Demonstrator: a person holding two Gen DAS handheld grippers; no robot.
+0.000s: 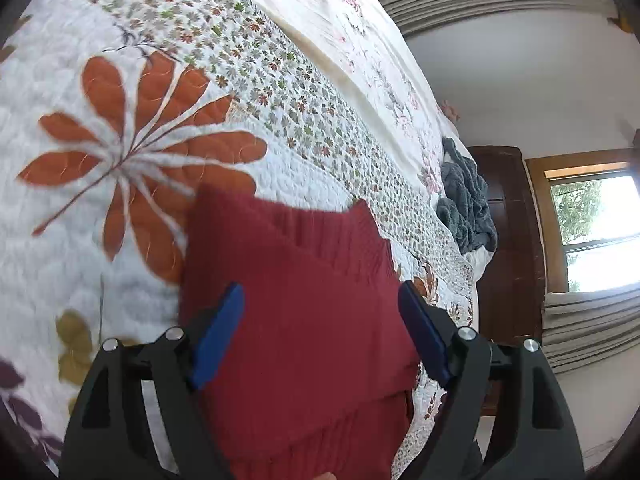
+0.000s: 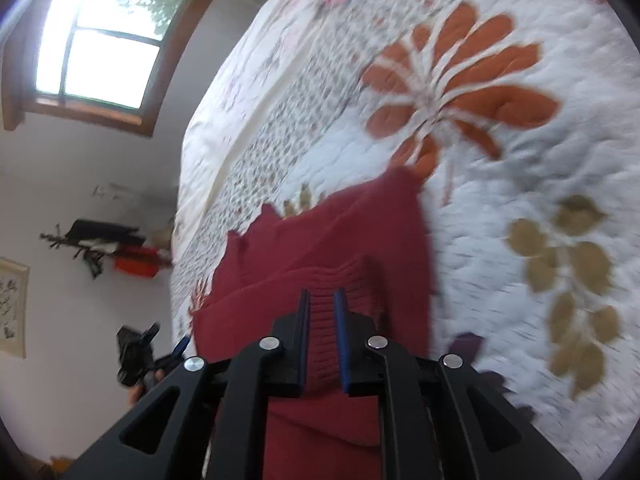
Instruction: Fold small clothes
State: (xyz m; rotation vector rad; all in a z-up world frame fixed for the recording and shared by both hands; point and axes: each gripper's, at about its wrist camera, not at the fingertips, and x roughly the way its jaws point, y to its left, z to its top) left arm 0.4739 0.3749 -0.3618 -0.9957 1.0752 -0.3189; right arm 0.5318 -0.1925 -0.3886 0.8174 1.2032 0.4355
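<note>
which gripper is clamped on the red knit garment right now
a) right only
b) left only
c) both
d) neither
a) The right gripper has its blue pads close together with a ribbed fold of the red knit garment pinched between them, while the left gripper has its pads spread wide, with the garment lying between them unpinched on the floral quilt.

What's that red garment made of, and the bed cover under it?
The red garment looks like a soft matte ribbed knit, maybe wool or acrylic: fine parallel ribs run across it. The bed cover looks like a quilted cotton-type fabric, with stitched puffy swirls and printed flowers.
</note>
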